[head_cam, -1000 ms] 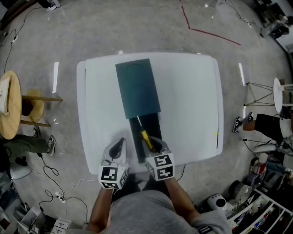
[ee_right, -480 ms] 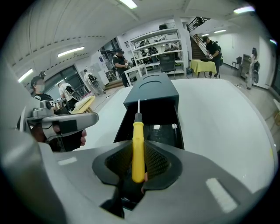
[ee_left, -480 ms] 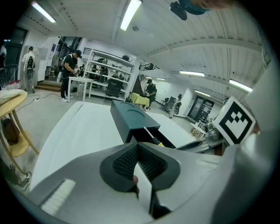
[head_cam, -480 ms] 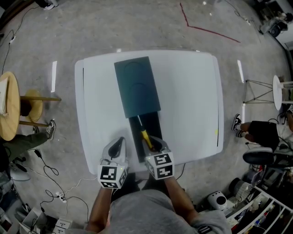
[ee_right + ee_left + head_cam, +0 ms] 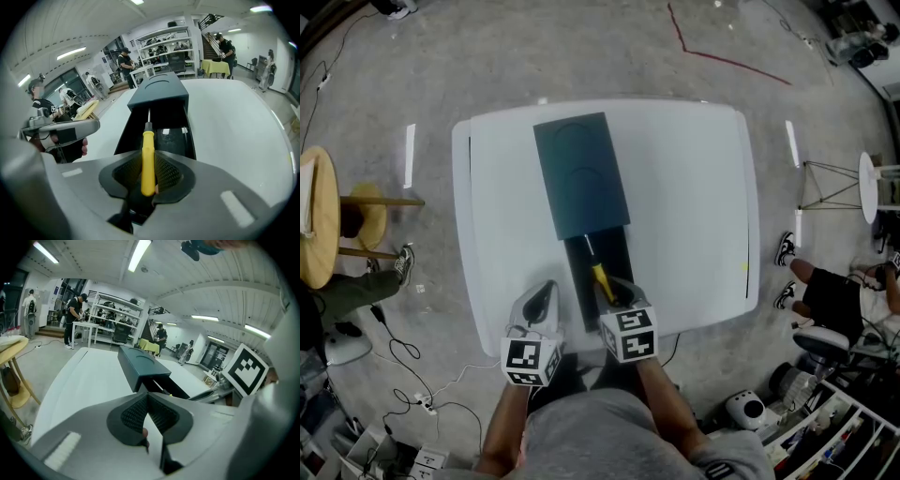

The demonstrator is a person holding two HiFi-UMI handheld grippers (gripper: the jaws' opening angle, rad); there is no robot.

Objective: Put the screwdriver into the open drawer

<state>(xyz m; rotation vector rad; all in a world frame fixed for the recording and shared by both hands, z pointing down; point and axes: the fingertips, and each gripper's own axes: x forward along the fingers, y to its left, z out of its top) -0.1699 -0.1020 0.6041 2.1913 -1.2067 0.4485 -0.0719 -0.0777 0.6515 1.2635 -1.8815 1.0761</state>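
Note:
My right gripper (image 5: 147, 174) is shut on the yellow-handled screwdriver (image 5: 147, 157), gripping its handle, with the metal shaft pointing ahead over the open black drawer (image 5: 166, 133). In the head view the screwdriver (image 5: 599, 277) hangs over the open drawer (image 5: 605, 272), which sticks out from the dark teal cabinet (image 5: 580, 174) toward me, and the right gripper (image 5: 617, 298) is at the drawer's near end. My left gripper (image 5: 540, 302) rests over the table just left of the drawer. Its jaws (image 5: 147, 414) are shut with nothing between them.
The white table (image 5: 694, 206) carries only the cabinet. A round wooden stool (image 5: 319, 214) stands off to the left, a person's feet (image 5: 787, 277) at the right, and cables and gear lie on the floor around.

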